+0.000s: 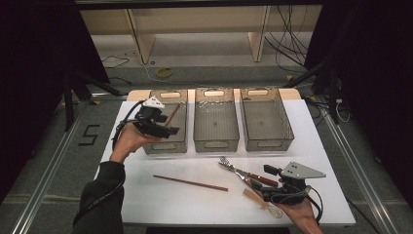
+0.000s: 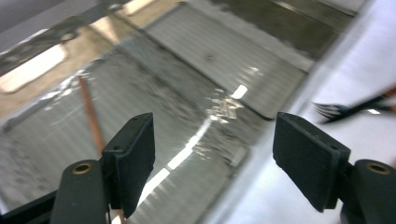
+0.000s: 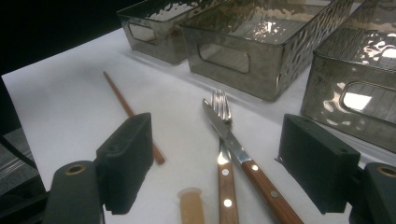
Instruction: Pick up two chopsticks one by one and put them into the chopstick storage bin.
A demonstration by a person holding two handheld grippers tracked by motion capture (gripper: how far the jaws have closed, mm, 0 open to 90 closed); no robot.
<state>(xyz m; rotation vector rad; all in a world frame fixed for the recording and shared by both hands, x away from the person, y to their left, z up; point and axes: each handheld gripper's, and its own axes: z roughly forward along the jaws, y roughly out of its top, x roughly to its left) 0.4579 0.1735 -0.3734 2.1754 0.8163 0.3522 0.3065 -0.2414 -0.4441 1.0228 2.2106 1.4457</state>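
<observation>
The left gripper (image 1: 163, 126) is over the left bin (image 1: 181, 144), its jaws spread wide with nothing between them. One brown chopstick (image 2: 91, 116) lies inside this bin, leaning against the wall. A second chopstick (image 1: 190, 183) lies on the white table (image 1: 146, 204), in front of the bins. The right gripper (image 3: 219, 168) also has its jaws spread and holds nothing; it is near the fork (image 3: 223, 112), the knife (image 3: 233, 144) and a spoon (image 1: 260, 200).

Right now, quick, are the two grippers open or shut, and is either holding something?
Left gripper: open, holding nothing, above the left bin.
Right gripper: open, holding nothing.
</observation>
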